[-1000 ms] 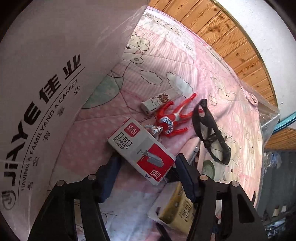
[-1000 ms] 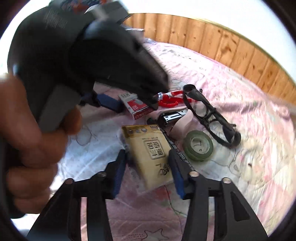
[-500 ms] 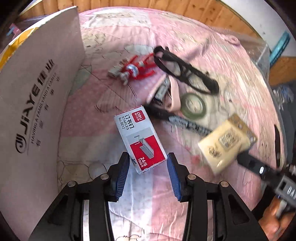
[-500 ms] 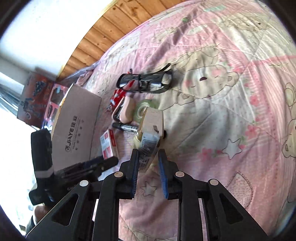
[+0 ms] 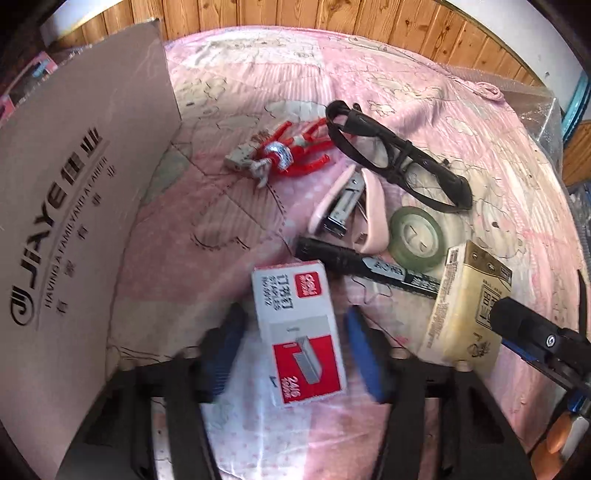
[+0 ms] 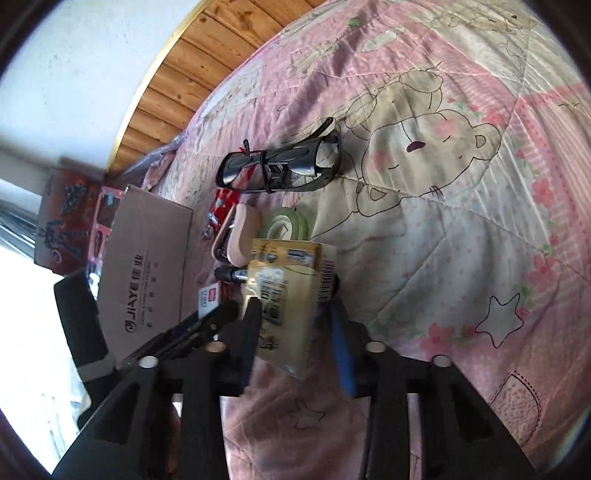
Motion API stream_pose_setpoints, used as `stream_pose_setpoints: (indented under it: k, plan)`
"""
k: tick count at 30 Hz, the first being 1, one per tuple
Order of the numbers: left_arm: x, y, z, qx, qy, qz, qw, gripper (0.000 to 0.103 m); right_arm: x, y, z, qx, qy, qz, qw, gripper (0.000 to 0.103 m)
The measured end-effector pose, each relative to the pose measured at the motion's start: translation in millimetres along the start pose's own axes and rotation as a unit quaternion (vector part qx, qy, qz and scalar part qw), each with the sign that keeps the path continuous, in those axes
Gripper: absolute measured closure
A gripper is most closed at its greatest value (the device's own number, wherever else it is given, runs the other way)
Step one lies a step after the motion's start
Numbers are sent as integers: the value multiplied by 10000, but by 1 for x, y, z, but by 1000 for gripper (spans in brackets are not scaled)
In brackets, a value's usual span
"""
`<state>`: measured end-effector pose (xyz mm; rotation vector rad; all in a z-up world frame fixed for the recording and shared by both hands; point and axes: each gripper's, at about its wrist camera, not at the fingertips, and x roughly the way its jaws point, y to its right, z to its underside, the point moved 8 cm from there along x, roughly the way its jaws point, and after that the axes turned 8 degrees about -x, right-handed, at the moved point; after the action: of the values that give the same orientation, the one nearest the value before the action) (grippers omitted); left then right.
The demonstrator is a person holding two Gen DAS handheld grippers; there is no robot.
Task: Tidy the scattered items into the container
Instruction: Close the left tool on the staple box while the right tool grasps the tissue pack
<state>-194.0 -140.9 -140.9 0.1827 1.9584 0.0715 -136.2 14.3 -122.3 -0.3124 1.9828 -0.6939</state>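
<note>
- Straddling the staple box (image 5: pixel 299 332), the left gripper (image 5: pixel 293 347) has its jaws spread wide; bare quilt shows on both sides of the box, pads not touching it. Box lies flat on the pink quilt (image 5: pixel 424 85).
- Right gripper (image 6: pixel 295 332): jaws part-open around the yellow pack (image 6: pixel 284 295). Left pad looks to be at the pack's edge, right pad stands off w/ a gap; contact cannot be confirmed. No firm clamp visible.
- Cardboard box (image 5: pixel 74 221), printed "JIAYE": its wall stands upright along the left edge of the left wrist view, just beside the staple box. Opening not visible.
- Clutter beyond the staple box: black marker (image 5: pixel 354 260) close to its far corner; pink stapler (image 5: pixel 351 210), green tape roll (image 5: pixel 417 236), black glasses (image 5: pixel 395 155) and red toy figure (image 5: pixel 284 155) further off.
- Open room: bare quilt btwn cardboard wall and toy figure; wide clear quilt to the right of the pack in the right wrist view.
- Wooden panelling (image 5: pixel 295 14) borders the quilt's far edge.
</note>
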Motion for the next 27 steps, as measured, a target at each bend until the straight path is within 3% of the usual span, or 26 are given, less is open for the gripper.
stream_pose_setpoints:
  k: [3, 6, 7, 13, 15, 17, 18, 27]
  plan:
    - [-6, -6, -1, -121, -37, 81, 9999, 64, -2, -2, 0, -108, -19, 17, 9999, 69]
    - [-15, -12, 1, -199, -26, 96, 9998, 64, -8, -9, -1, -338, 168, 232, 9990, 43]
    - [-17, -14, 2, -219, -26, 102, 9997, 64, -9, -12, -1, -499, 238, 417, 9976, 40]
    - [-30, -24, 8, -227, 28, 133, 9997, 64, 27, -27, 2, -961, 133, 1039, 9899, 34]
    - [-29, -27, 10, -241, -5, 132, 9996, 64, 30, -31, 3, -1190, 211, 1341, 9836, 36]
    - [-25, -22, 9, -258, -39, 156, 9995, 64, 25, -23, 4, -1075, 221, 1376, 9844, 49]
    - [-27, -22, 24, -232, -28, 152, 9996, 64, 21, -19, 4, -1003, 208, 1349, 9856, 52]
    - [-57, -33, 41, -234, 98, 408, 9988, 64, -18, 2, 20, -543, 138, 1179, 9914, 53]
